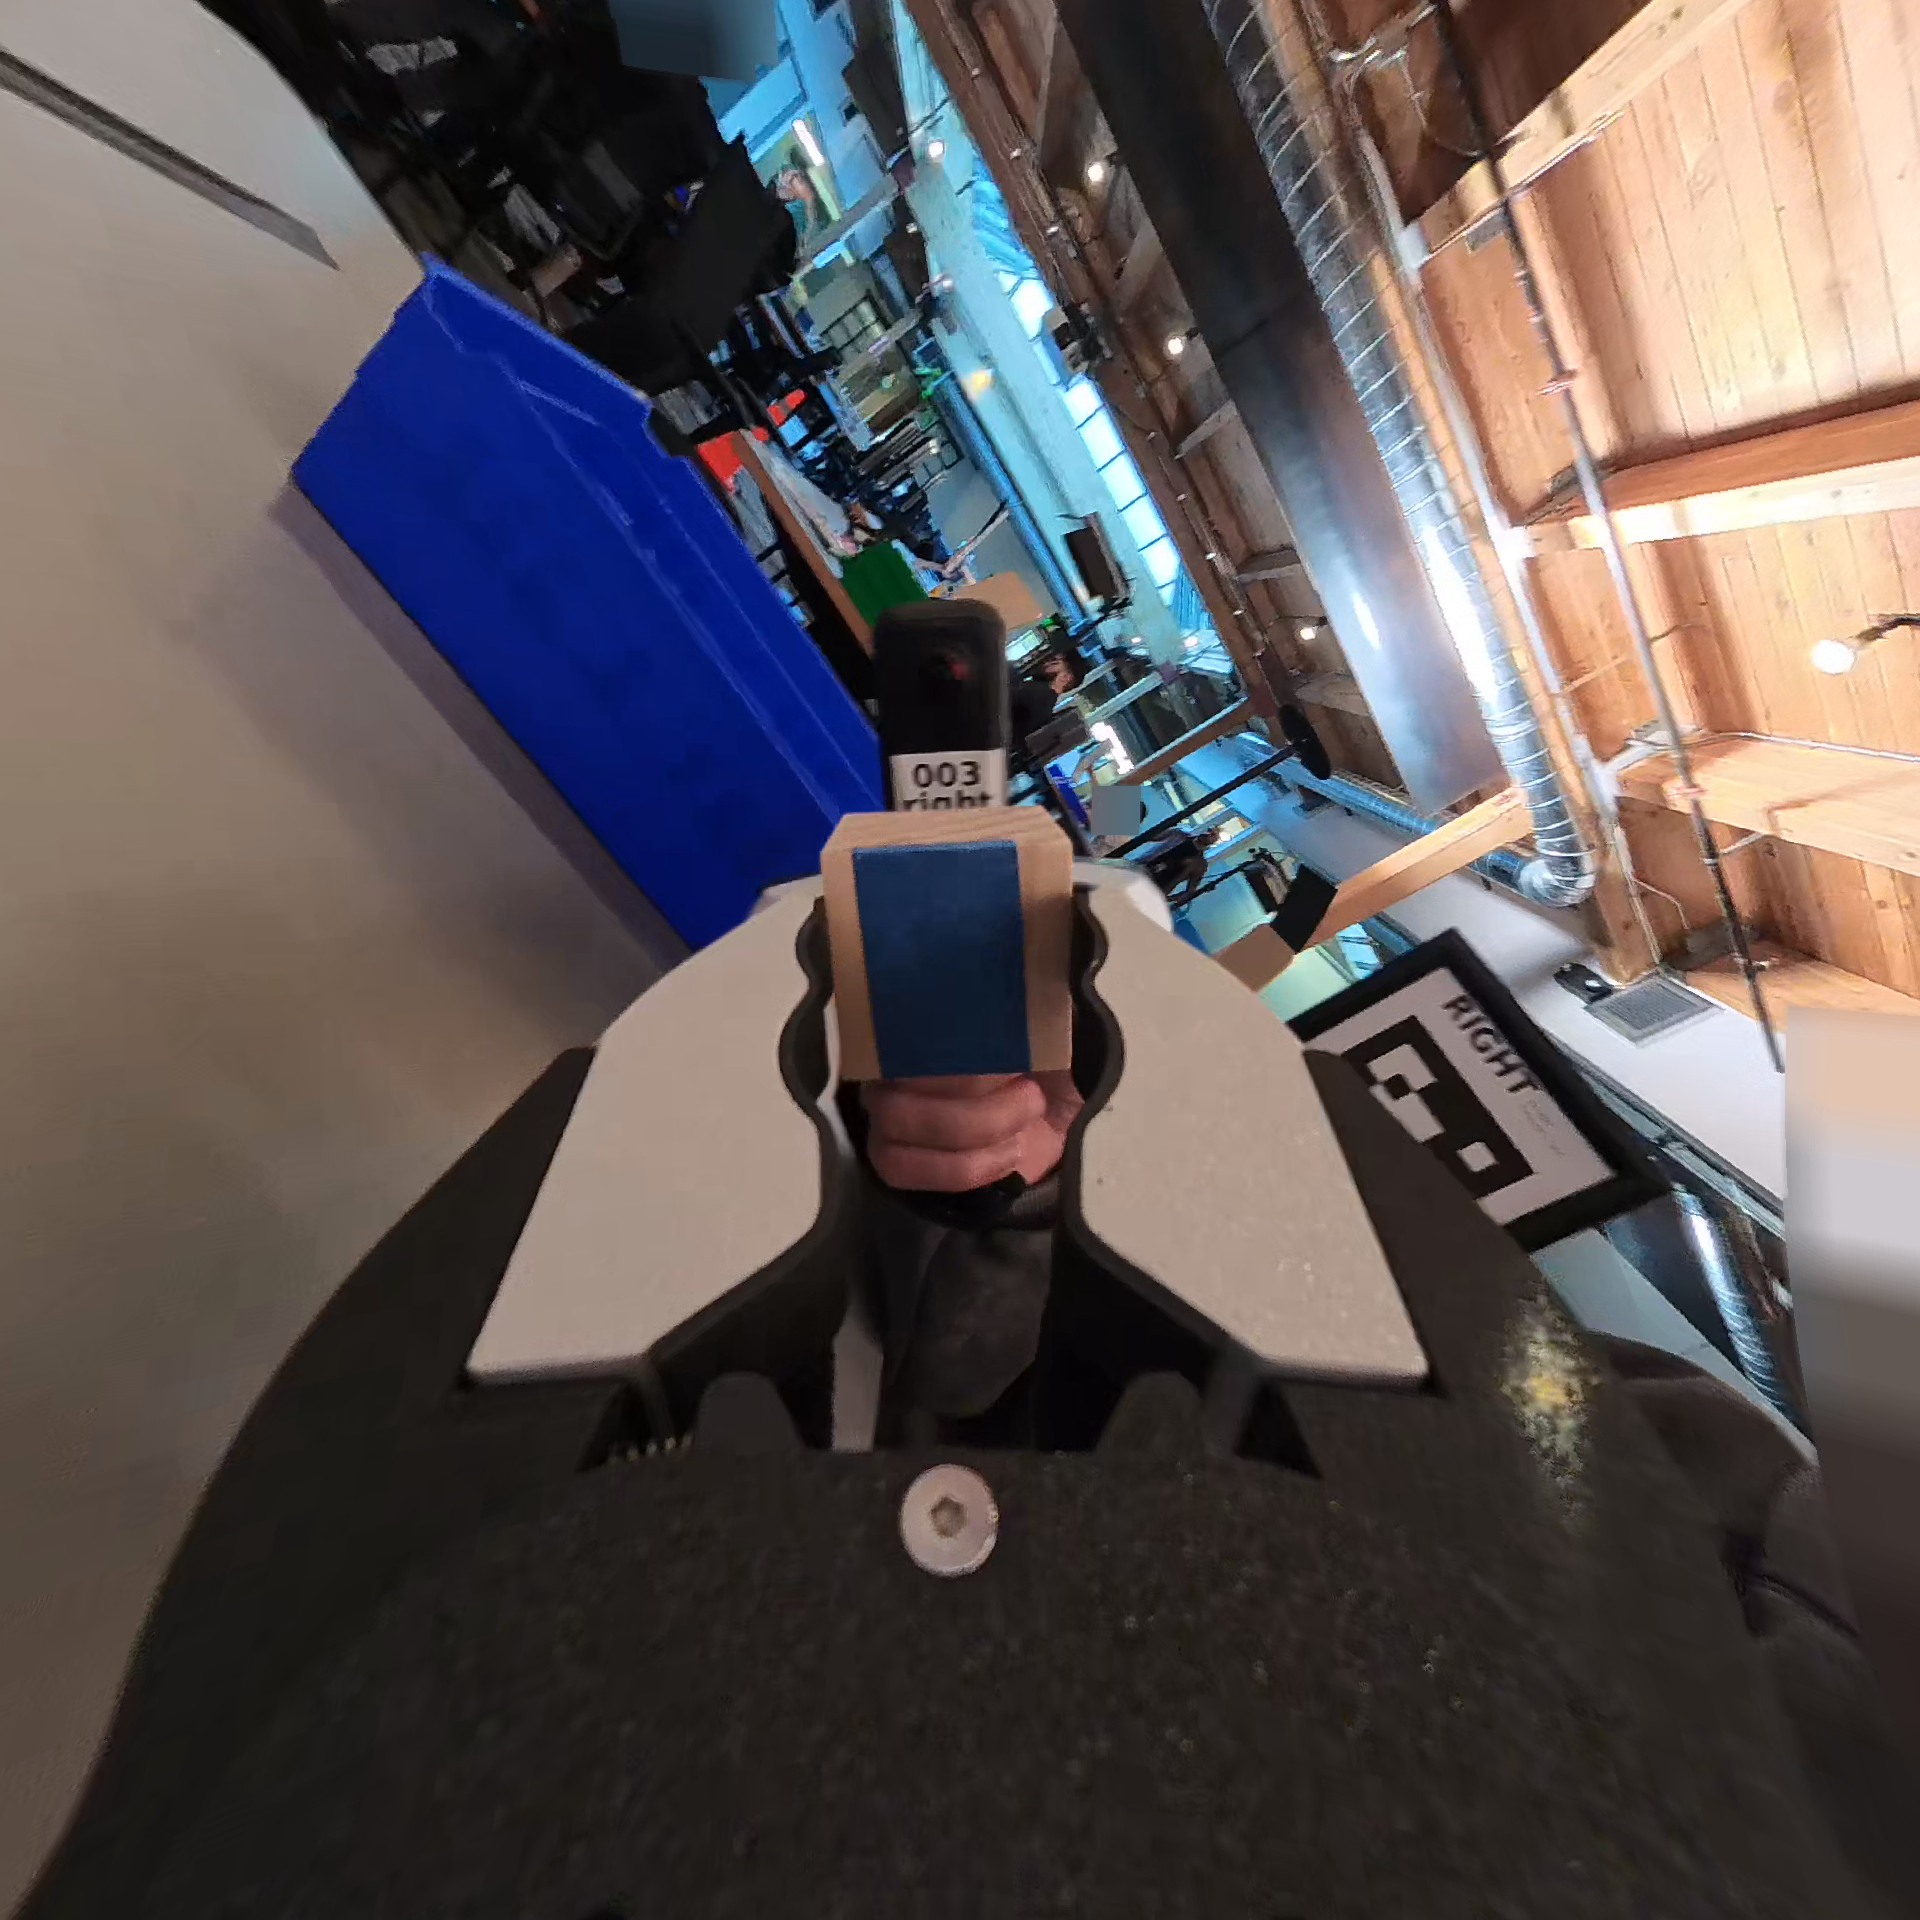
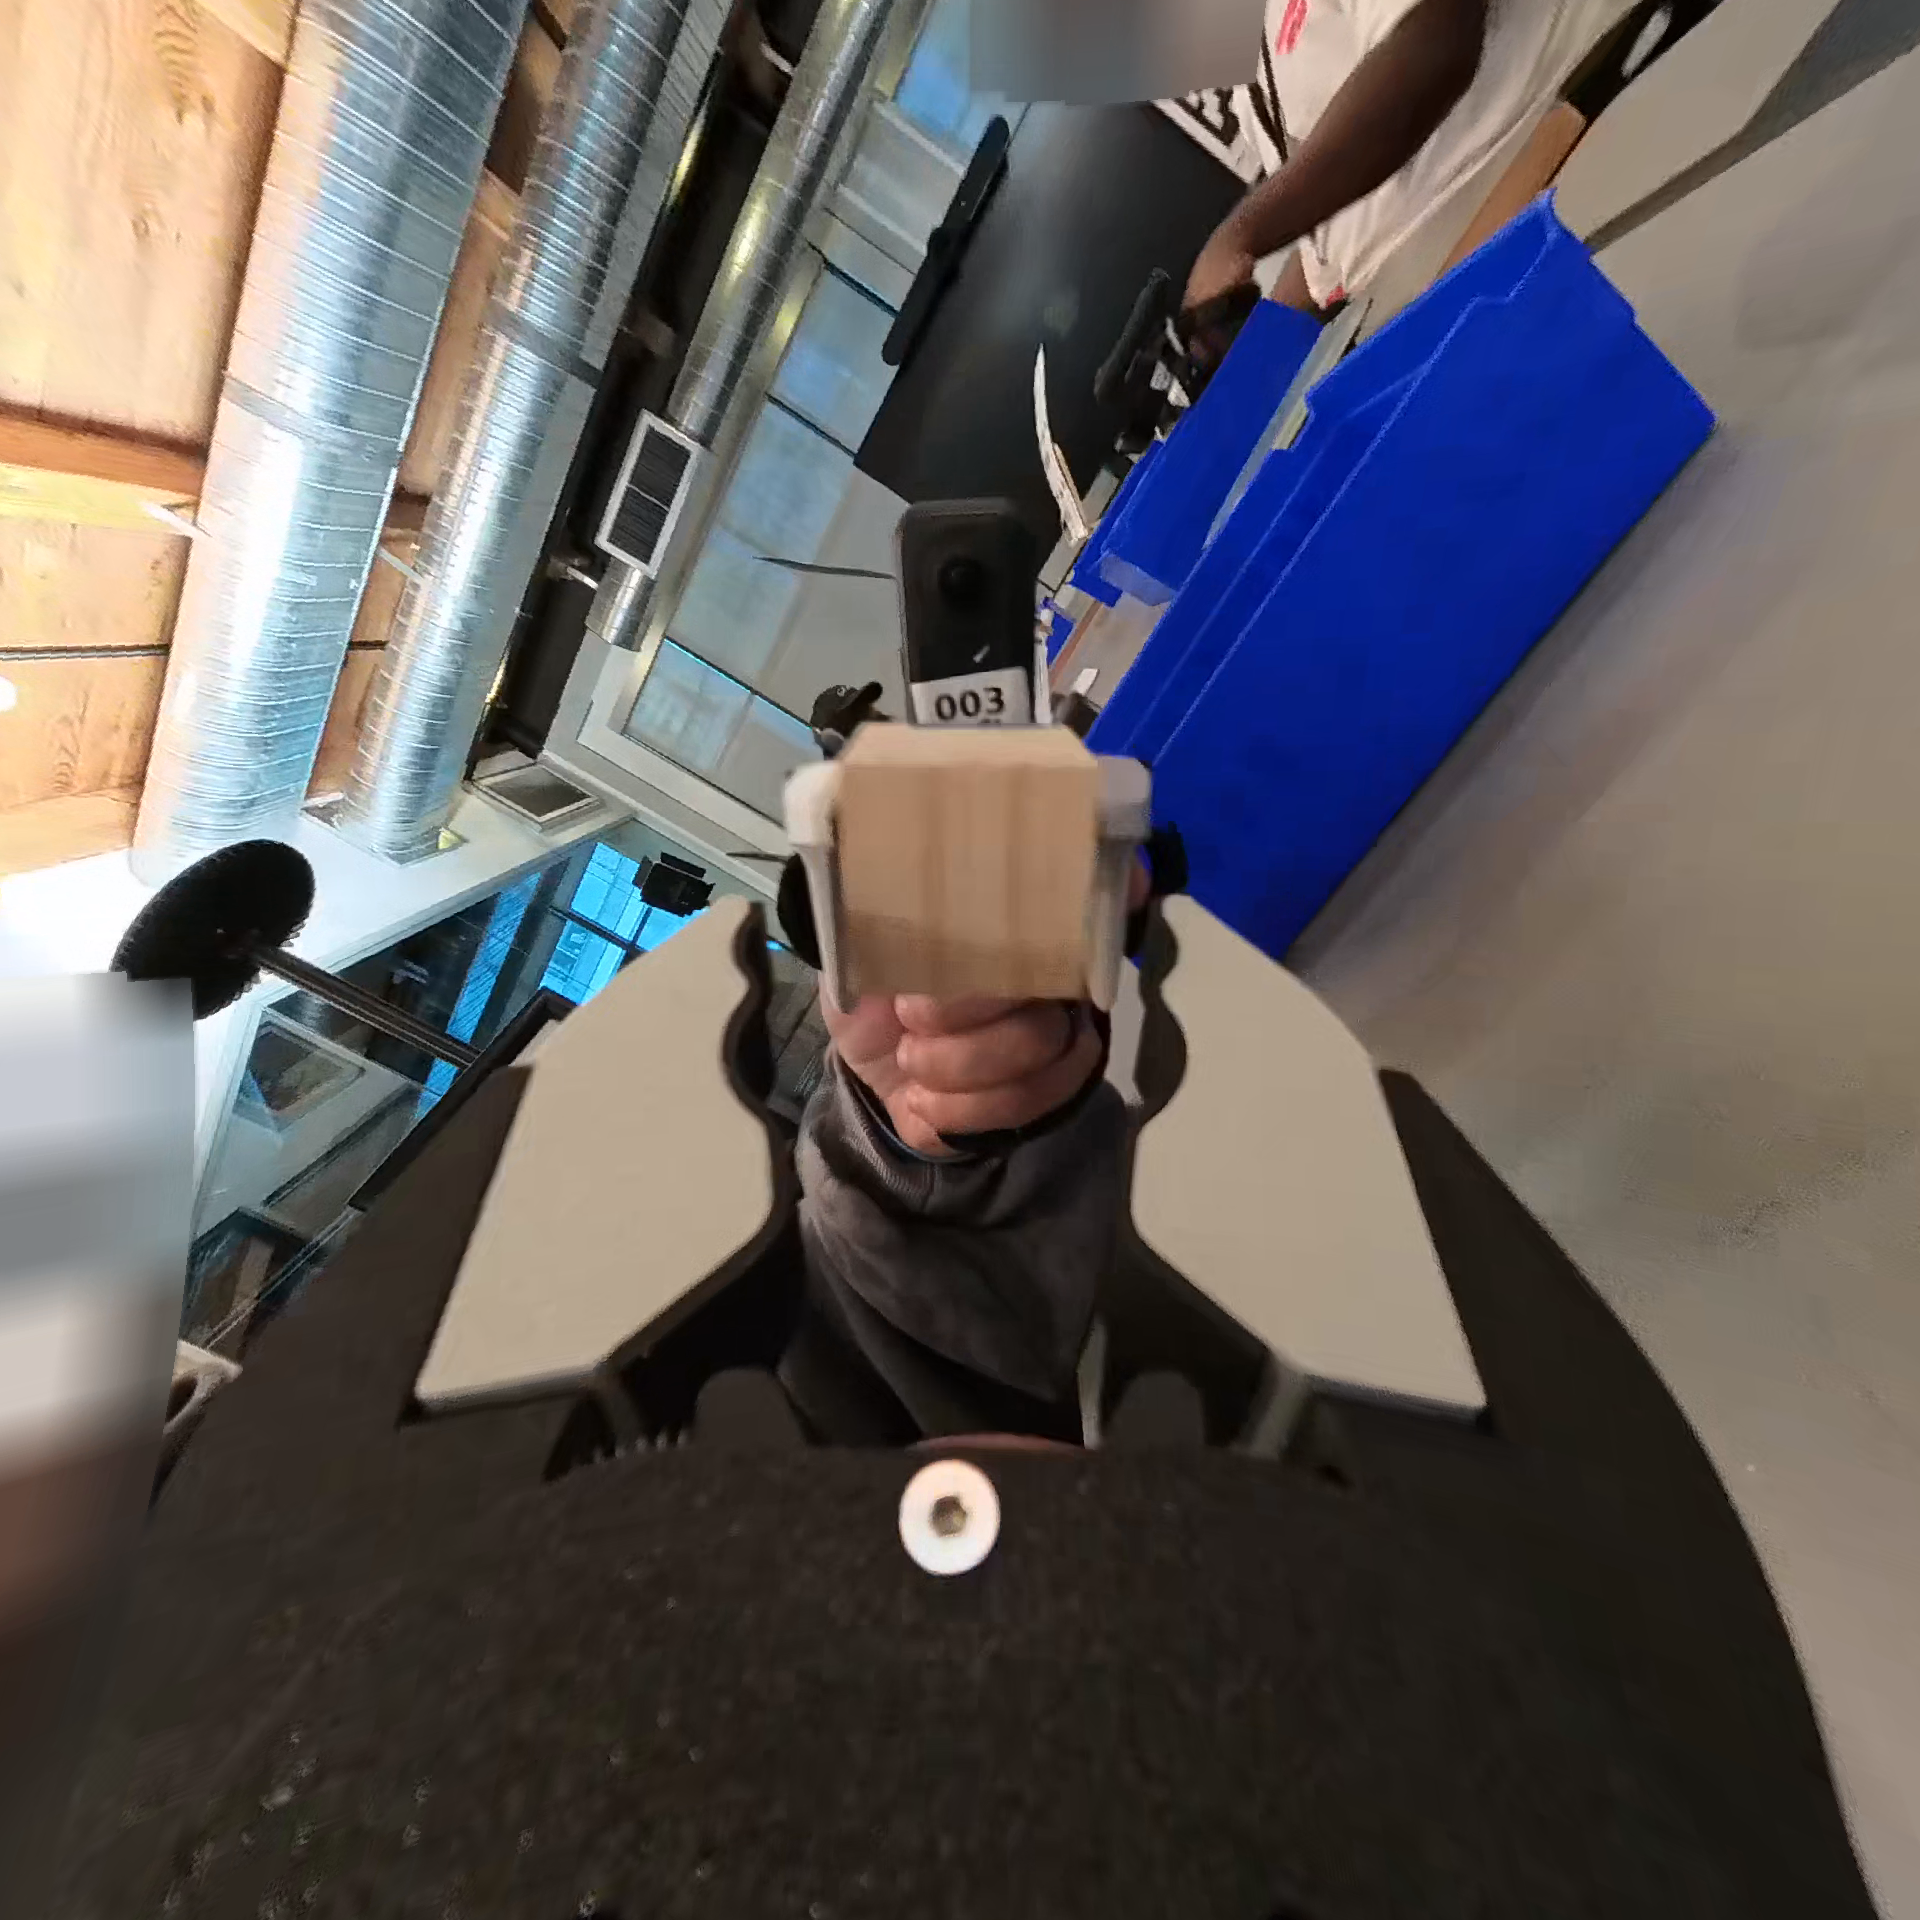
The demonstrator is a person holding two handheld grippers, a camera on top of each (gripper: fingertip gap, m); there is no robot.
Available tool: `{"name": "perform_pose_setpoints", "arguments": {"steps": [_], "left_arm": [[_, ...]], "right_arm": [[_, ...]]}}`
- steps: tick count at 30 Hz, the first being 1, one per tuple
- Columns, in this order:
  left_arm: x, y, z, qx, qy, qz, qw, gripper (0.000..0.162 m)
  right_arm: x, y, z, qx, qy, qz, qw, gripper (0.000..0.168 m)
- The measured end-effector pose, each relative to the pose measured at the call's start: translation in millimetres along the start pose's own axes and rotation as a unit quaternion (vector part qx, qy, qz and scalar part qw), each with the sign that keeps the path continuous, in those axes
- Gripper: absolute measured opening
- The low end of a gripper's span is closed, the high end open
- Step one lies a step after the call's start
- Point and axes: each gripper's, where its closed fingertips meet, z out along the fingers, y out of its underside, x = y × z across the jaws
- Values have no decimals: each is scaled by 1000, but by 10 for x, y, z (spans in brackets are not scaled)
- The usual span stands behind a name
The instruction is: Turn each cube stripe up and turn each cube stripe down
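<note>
In the left wrist view the left gripper (image 1: 945,935) has its two grey fingers (image 1: 707,1122) closed on the sides of the cube (image 1: 945,966), which sits between the tips in the centre of the view. The cube is of pale wood. Its blue stripe (image 1: 940,956) faces this camera and runs from 12 to 6 o'clock.

Just under the cube, at 6 o'clock, is a hand (image 1: 956,1132) in a dark sleeve, on the other tool. Behind the cube, at 12 o'clock, stands a black camera (image 1: 940,675) with a white label (image 1: 943,779); the label carries printed characters. At 4 o'clock is a black-and-white marker card (image 1: 1475,1101), also with writing.

In the right wrist view the right gripper (image 2: 951,935) has its jaws wide apart and holds nothing. The cube is a little past its tips, and here it shows a plain wood face. The thin white fingers of the left gripper press it on both sides.

Farther off a blue bin (image 2: 1403,582) stands on the grey table (image 2: 1662,935) at 2 o'clock. A person (image 2: 1382,156) in a white shirt is at 1 o'clock. Silver ducts (image 2: 343,416) run at 10 o'clock.
</note>
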Motion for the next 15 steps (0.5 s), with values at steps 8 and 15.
{"name": "perform_pose_setpoints", "arguments": {"steps": [8,15], "left_arm": [[-118,115,94,-20,-18,-5,1000,43],[-155,132,-451,12,-104,66,992,77]], "right_arm": [[149,-6,-118,3,20,3,1000,44],[100,-62,-238,14,5,17,1000,43]]}}
